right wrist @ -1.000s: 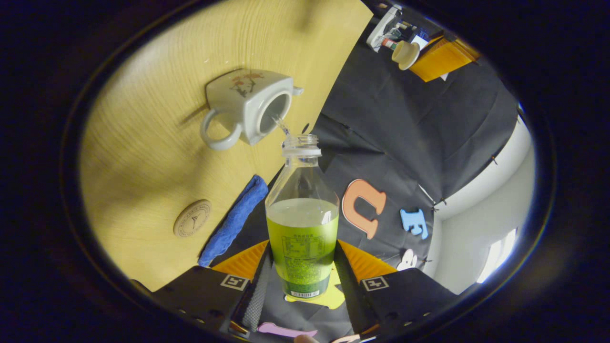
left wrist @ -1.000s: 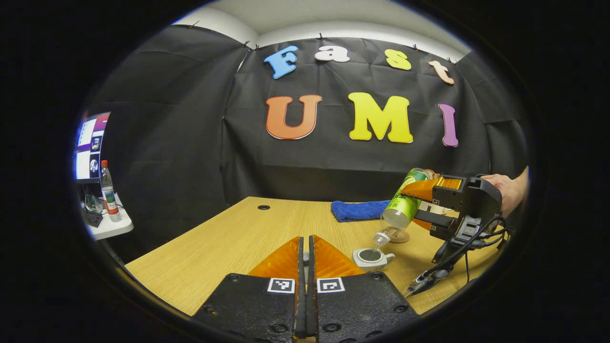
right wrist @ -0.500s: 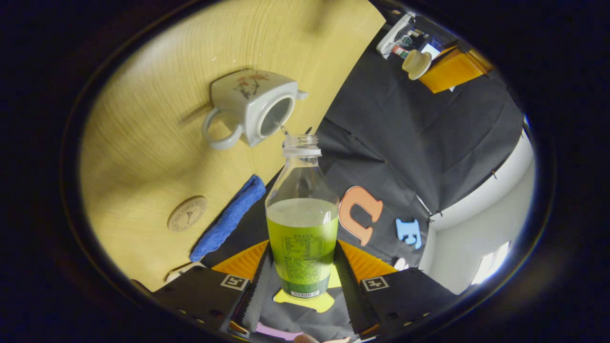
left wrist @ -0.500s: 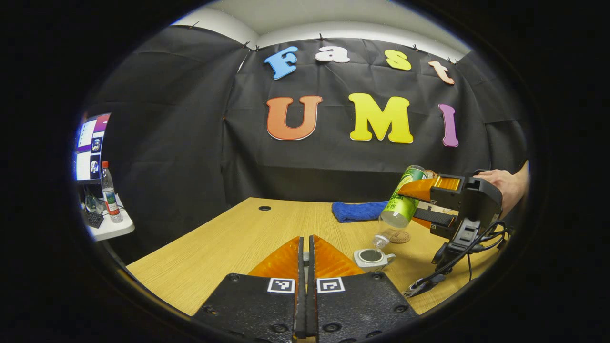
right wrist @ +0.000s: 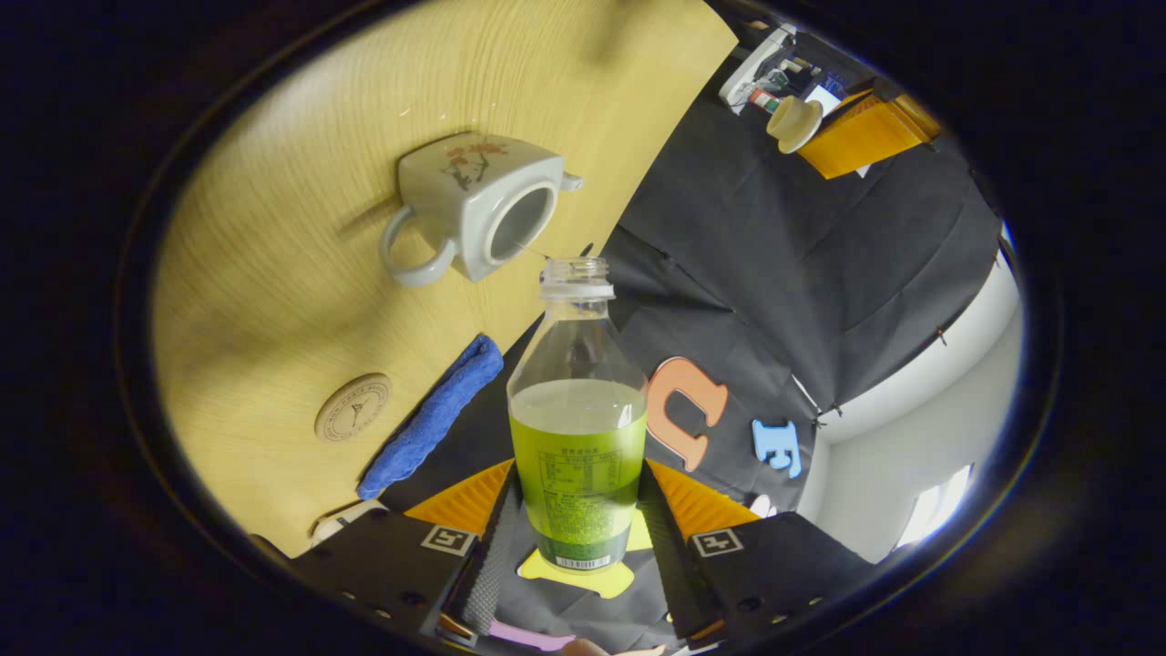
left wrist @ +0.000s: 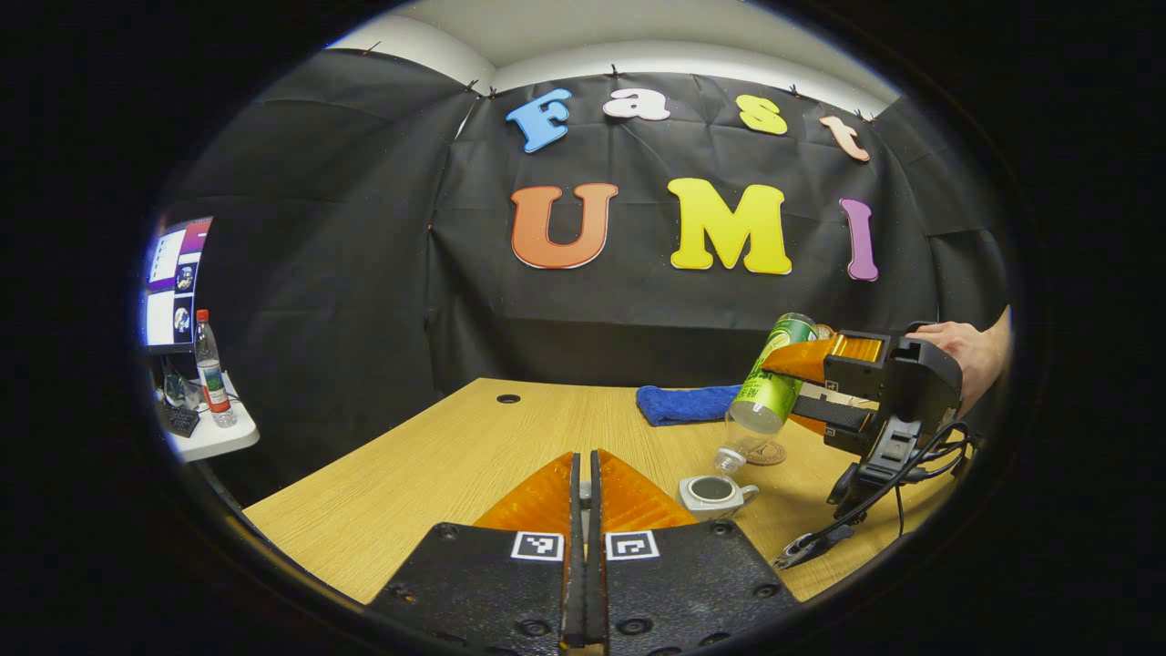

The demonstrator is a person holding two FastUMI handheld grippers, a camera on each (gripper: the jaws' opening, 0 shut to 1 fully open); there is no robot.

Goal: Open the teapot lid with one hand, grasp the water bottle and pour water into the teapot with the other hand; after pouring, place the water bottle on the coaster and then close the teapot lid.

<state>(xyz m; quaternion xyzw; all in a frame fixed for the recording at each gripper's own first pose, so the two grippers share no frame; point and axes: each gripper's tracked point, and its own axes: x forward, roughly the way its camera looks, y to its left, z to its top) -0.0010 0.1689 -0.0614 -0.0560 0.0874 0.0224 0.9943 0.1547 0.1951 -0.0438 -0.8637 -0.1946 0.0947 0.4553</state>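
The right gripper [right wrist: 577, 524] pinches the water bottle [right wrist: 577, 437], tipped with its mouth over the open teapot [right wrist: 478, 216] near the surface's [left wrist: 437, 456] edge. The left gripper [left wrist: 585, 497] is pressed together on the lid [right wrist: 791, 123], mostly hidden between its fingers. The coaster [right wrist: 352, 407] lies beside a blue cloth [right wrist: 431, 418].

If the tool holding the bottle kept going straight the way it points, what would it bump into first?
Probably the teapot. The right tool grips the water bottle, whose open mouth points just past the pot's open top, so the bottle would likely meet its rim first, though depth is unclear.
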